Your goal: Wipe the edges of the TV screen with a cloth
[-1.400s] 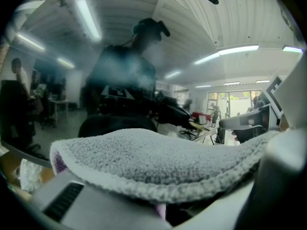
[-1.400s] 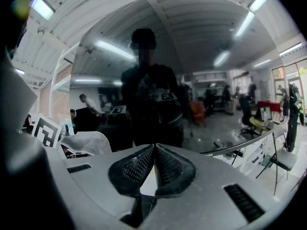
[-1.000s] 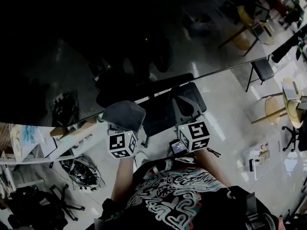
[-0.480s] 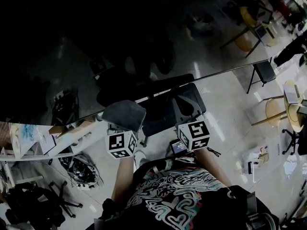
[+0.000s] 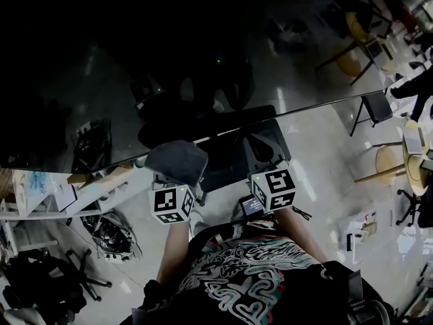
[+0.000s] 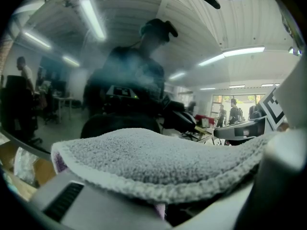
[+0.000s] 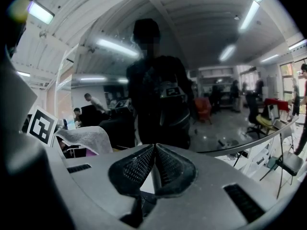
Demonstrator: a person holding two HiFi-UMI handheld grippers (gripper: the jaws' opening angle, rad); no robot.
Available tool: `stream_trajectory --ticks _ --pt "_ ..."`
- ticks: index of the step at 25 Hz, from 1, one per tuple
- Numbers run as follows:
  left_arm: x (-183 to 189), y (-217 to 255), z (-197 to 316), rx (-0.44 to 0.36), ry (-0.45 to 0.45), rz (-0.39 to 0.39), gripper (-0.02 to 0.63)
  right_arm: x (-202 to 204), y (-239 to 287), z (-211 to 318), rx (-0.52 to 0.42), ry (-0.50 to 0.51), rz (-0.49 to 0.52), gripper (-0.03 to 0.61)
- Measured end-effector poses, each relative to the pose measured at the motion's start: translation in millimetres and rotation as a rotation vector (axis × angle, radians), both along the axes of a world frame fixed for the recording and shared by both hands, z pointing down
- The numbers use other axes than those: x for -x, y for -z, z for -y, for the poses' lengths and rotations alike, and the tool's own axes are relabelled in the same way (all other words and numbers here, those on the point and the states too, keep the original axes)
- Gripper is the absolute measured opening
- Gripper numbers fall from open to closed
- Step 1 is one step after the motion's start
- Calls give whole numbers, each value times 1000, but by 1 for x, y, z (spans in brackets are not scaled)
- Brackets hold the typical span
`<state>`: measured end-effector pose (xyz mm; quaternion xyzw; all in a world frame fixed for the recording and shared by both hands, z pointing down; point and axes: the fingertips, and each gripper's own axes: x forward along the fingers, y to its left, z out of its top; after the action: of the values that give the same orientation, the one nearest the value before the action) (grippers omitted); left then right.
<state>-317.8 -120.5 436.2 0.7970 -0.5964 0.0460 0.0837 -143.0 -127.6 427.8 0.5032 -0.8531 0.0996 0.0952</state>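
Observation:
The dark TV screen [image 5: 203, 53] fills the upper head view, and its lower edge [image 5: 304, 105] runs slantwise from low left to high right. A grey cloth [image 5: 177, 161] lies over the jaws of my left gripper [image 5: 173, 180], right at that edge. In the left gripper view the cloth [image 6: 158, 159] is draped across the left gripper [image 6: 158, 210], which is shut on it, facing the reflective screen [image 6: 139, 56]. My right gripper [image 5: 262, 156] is beside it to the right, also at the edge. The right gripper [image 7: 154, 152] is shut with nothing in it, and the cloth [image 7: 88, 138] shows at its left.
Below the screen's edge are a black office chair [image 5: 230, 158], a white shelf with clutter [image 5: 74, 195] at the left, bags [image 5: 40, 290] on the floor and chairs and a round table [image 5: 406, 154] at the right. The screen mirrors a person and ceiling lights.
Both grippers stay almost where they were at the screen's lower edge. The head view has shifted slightly, so the edge sits a little lower at the right.

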Motion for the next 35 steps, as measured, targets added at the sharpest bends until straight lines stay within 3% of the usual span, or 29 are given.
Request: stream_trajectory --ticks 35 --pt "-44 -8 10 30 5 -10 32 -31 -20 29 23 62 3 30"
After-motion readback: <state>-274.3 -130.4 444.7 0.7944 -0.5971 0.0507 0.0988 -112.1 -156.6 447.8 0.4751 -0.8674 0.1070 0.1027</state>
